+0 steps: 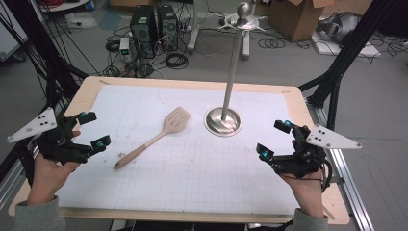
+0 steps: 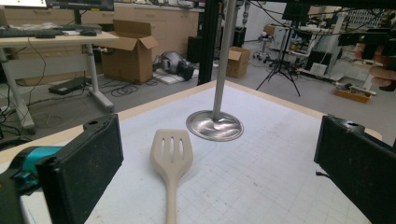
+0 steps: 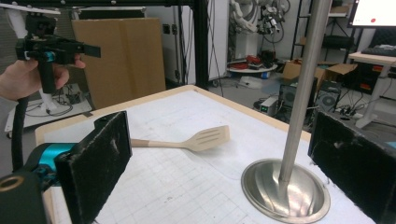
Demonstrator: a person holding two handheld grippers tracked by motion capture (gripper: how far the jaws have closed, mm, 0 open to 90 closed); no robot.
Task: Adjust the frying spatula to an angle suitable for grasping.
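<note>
A beige slotted spatula (image 1: 154, 134) lies flat on the white gridded mat (image 1: 192, 173), its head toward the steel stand (image 1: 223, 120). My left gripper (image 1: 94, 130) hovers over the table's left edge, open and empty, well left of the spatula's handle. At the right edge, my right gripper (image 1: 273, 139) is also open and holds nothing. In the left gripper view the spatula (image 2: 171, 158) lies between the wide jaws, farther off on the mat. In the right gripper view the spatula (image 3: 187, 140) lies beyond the stand's base (image 3: 285, 189), and the left gripper (image 3: 56, 51) shows far off.
The stand's round base carries a tall thin pole (image 1: 234, 57) with a ball on top. The mat covers a wooden table (image 1: 86, 91). Behind the table are computer towers (image 1: 153, 29), cables and cardboard boxes (image 1: 298, 14) on the floor.
</note>
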